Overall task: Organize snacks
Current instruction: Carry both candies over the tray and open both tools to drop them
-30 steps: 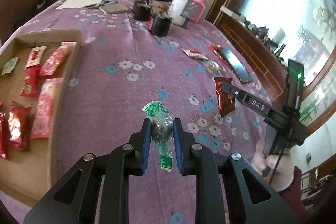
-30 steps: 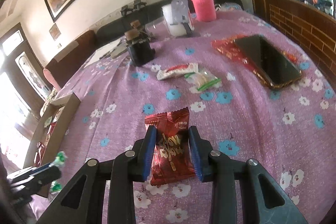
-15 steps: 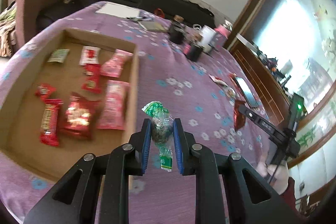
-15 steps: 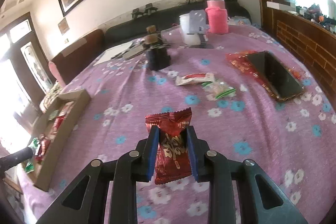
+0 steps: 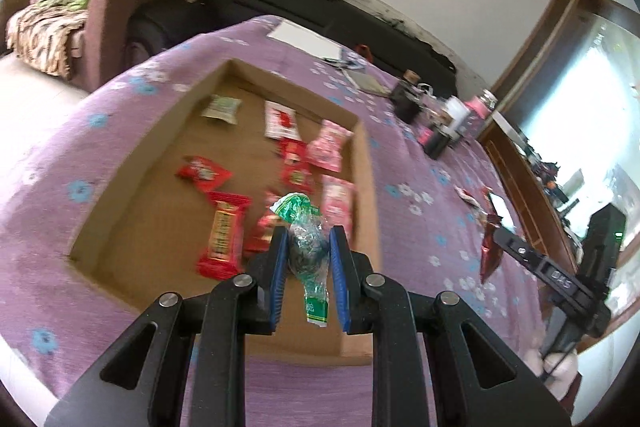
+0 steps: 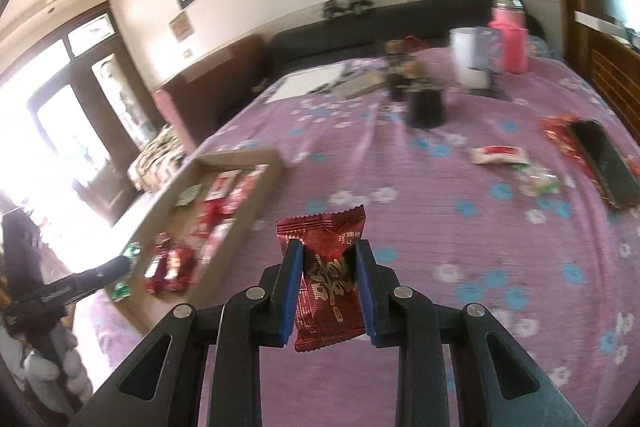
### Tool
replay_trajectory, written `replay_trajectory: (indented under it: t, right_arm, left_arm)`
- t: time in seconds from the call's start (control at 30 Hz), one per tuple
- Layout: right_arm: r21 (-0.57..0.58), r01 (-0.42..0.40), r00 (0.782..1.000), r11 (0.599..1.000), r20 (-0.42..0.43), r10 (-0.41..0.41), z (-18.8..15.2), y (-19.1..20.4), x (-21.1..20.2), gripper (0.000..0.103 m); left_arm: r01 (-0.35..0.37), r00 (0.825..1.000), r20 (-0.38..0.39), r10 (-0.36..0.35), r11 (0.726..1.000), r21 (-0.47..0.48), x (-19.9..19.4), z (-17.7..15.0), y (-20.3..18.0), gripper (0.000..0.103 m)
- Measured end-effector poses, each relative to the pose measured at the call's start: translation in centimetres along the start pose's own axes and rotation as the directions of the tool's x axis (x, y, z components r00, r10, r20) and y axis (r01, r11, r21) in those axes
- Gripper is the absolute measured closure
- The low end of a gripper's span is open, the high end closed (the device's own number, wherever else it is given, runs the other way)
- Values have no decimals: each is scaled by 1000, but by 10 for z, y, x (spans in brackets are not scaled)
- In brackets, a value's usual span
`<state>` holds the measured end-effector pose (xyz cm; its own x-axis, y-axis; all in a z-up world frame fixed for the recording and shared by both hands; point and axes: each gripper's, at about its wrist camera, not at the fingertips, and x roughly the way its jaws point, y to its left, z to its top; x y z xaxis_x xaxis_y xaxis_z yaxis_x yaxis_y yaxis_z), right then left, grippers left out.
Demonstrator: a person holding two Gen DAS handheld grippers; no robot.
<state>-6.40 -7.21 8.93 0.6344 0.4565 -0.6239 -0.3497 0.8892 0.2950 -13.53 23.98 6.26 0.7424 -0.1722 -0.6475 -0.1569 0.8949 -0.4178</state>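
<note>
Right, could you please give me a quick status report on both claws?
Left claw shut on green-wrapped candy, over cardboard tray. Right claw shut on dark red packet, short of tray. Path clear.

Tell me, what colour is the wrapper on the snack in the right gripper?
Dark red with gold lettering: the snack packet, clearest in the right wrist view.

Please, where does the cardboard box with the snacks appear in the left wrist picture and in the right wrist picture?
Left wrist view: the cardboard box fills the centre, behind the left gripper.
Right wrist view: it lies at the left, beyond the right gripper.
Shared landmark: the pink bottle at the far end of the table.
</note>
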Motion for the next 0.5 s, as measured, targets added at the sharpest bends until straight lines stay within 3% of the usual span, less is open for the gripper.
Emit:
replay_trajectory:
  t: [0.27, 0.5]
  right_arm:
    - [-88, -111, 992, 990, -70, 105, 1, 73, 27, 76]
    - [-168, -150, 983, 974, -128, 129, 3, 122, 58, 76]
  left_arm:
    - [-15, 1000, 0, 15, 999, -50, -2, -1, 29, 85]
    - [-29, 999, -27, 29, 999, -27, 8, -4, 32, 85]
